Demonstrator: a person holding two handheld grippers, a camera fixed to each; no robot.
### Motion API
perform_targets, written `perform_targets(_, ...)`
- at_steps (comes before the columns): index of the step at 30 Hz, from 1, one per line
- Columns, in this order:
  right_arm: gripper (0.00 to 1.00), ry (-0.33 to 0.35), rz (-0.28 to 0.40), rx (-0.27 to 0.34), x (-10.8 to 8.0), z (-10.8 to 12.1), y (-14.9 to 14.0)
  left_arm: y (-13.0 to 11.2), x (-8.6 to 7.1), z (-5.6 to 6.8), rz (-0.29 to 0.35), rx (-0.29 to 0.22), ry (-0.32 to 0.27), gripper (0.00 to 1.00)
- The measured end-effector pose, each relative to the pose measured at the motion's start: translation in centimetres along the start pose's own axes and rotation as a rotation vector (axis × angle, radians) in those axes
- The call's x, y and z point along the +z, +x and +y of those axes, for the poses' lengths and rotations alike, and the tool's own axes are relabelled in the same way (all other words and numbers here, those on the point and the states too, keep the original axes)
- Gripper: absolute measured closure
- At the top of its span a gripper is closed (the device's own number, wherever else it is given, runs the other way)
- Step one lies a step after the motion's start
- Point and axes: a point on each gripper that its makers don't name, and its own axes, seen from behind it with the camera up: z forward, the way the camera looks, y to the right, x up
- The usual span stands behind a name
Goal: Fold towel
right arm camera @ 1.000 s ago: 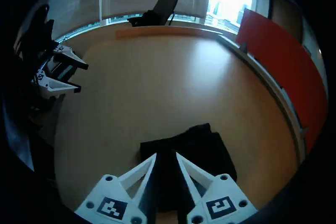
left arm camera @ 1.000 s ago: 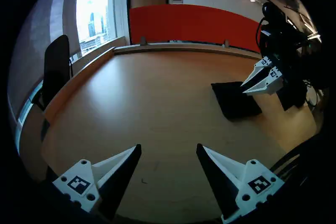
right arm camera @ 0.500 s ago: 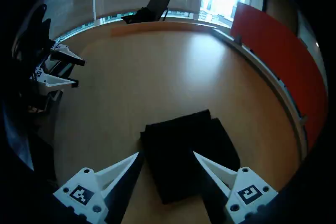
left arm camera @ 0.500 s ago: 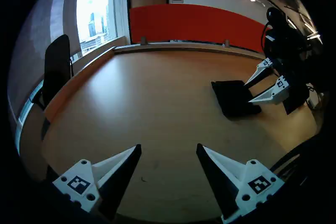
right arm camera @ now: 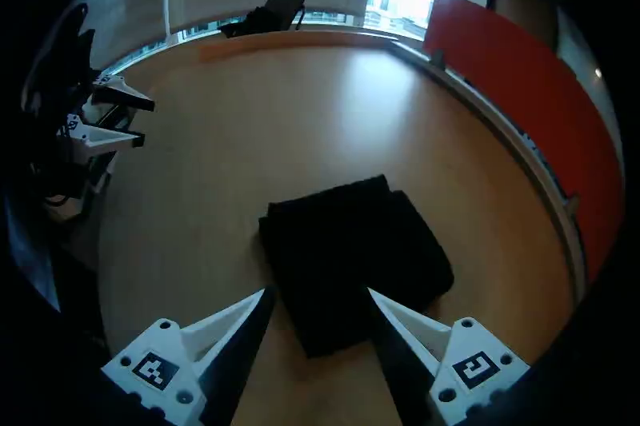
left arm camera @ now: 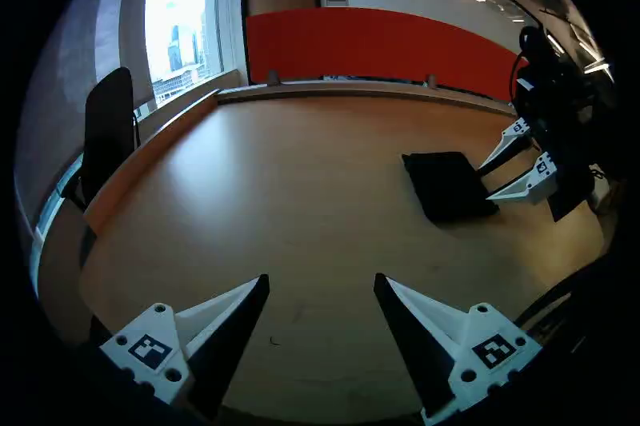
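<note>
Black towel (right arm camera: 352,262) there, folded into a compact, thick rectangle, layers stacked with one edge slightly offset. It lies flat on the wooden table (right arm camera: 240,138), out in the open, well away from the table's far edge.

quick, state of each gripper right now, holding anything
left hand-held gripper: open, holding nothing
right hand-held gripper: open, holding nothing; the towel lies free in front of it

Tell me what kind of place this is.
Probably an office or meeting room: a large wooden table, a black office chair beside a tall window, and a red divider panel along the table's far edge.
</note>
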Motion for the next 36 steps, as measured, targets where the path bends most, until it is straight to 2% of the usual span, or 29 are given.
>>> perform_targets(11, 0.20, -0.020, -0.045, 0.019, -0.5, 0.0, -2.8, 0.0, 0.1, 0.1, 0.000, 0.009, -0.003, 0.02)
perform_targets(18, 0.20, -0.031, -0.072, 0.054, -0.7, -0.1, -4.7, 0.1, 0.3, 0.0, -0.002, 0.013, -0.005, 0.02)
perform_targets(29, 0.26, -0.052, -0.095, 0.104, -0.7, -0.1, -6.0, 0.1, 0.4, 0.3, -0.005, 0.015, -0.005, 0.02)
perform_targets(36, 0.41, -0.056, -0.098, 0.143, -0.4, -0.2, -6.3, 0.1, 0.5, 0.3, -0.006, 0.014, -0.003, 0.02)
